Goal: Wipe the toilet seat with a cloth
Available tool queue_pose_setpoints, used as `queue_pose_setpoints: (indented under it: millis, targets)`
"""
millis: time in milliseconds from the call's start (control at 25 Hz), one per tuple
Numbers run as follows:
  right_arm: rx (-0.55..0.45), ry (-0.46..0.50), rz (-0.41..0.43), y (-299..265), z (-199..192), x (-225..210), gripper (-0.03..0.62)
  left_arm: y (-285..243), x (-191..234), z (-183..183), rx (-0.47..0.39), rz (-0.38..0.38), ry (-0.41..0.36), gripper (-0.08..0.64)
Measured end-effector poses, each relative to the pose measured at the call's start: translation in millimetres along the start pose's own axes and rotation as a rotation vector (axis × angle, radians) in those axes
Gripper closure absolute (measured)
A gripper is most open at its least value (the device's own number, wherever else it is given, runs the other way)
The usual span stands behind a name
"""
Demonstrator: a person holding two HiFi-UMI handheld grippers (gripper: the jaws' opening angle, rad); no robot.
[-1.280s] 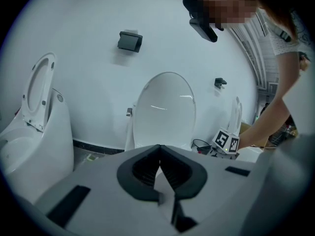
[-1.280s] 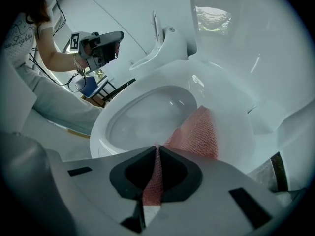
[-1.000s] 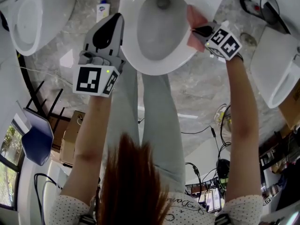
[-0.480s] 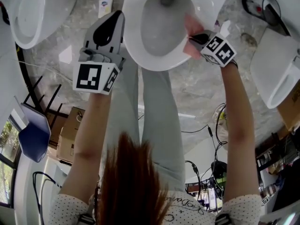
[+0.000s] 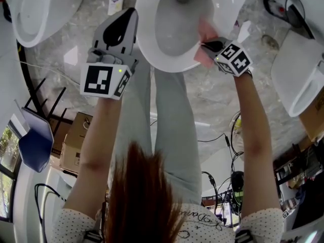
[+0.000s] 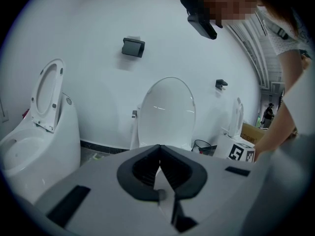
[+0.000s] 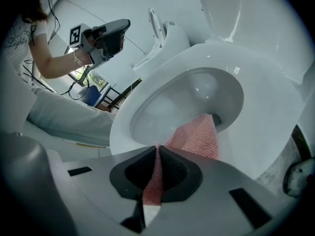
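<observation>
Pink mesh cloth (image 5: 204,38) pinched in the right claw (image 5: 207,46), tips clamped tight on one narrow end. Lay with its long axis running straight ahead from that claw, over the inner edge of the toilet seat (image 5: 144,39) at the right of the head view and down into the bowl. Fanned wider at the far end, pointing toward the drain. Touched the white rim just ahead of the claw. Held the left claw (image 5: 130,15) in the air just left of the toilet, apart from the seat, tips pressed together on nothing. Aimed it toward the raised lid (image 6: 166,112) and the white wall behind. Stood at the front of the bowl, grey trouser legs (image 5: 172,135) just below the rim.
</observation>
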State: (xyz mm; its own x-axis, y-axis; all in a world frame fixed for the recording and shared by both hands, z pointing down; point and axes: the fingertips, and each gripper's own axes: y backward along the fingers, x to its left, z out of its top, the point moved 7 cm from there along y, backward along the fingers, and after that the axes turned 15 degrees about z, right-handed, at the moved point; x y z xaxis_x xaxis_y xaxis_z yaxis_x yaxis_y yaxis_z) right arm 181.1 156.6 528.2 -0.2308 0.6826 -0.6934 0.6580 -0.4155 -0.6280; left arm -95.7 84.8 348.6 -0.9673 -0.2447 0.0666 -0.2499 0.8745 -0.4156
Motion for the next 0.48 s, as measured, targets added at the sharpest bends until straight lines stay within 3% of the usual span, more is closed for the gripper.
queue_pose_setpoints:
  millis: [200,480]
  targets:
    - [-0.025,-0.036,-0.002,-10.5,-1.3,10.2,0.566,3.1,0.0,-2.5,0.006,0.002,-0.001,0.558]
    - [-0.012,-0.014,-0.007,-34.4,0.7,29.5,0.566,0.3,2.9,-4.2,0.013,0.001,-0.011,0.558]
